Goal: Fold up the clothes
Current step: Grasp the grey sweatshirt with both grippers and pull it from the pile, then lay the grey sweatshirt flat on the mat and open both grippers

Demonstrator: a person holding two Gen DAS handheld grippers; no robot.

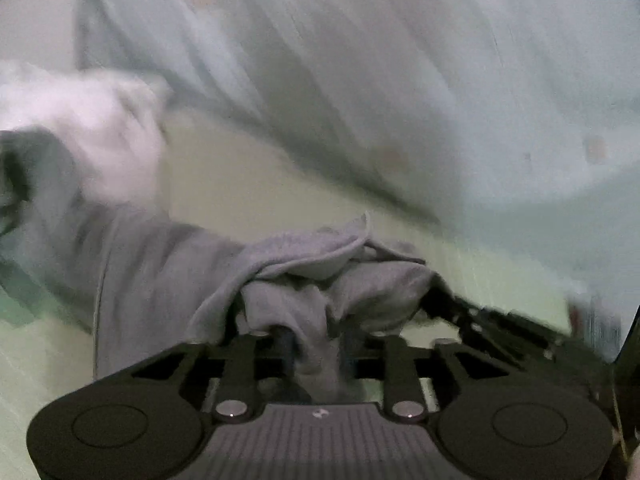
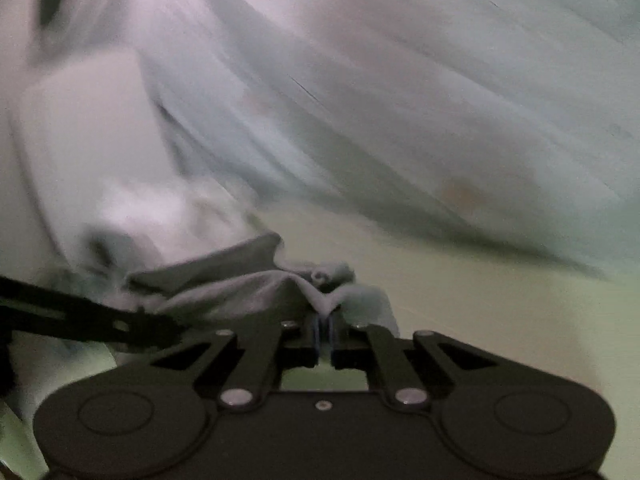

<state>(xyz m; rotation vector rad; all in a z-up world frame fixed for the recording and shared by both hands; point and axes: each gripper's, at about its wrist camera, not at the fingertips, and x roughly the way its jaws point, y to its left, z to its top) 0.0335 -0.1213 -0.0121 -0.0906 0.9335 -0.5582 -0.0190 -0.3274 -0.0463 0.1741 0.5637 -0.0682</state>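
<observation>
Hand-held gripper [image 1: 316,332], bunched grey garment [image 1: 160,280]

No readable text, label, brand, number or sign in either wrist view from my end. Both pictures heavily motion-blurred. Small pale mark on left gripper [image 1: 316,334] housing, at 6 o'clock in left view, too small and smeared to read as logo or letters.
</observation>
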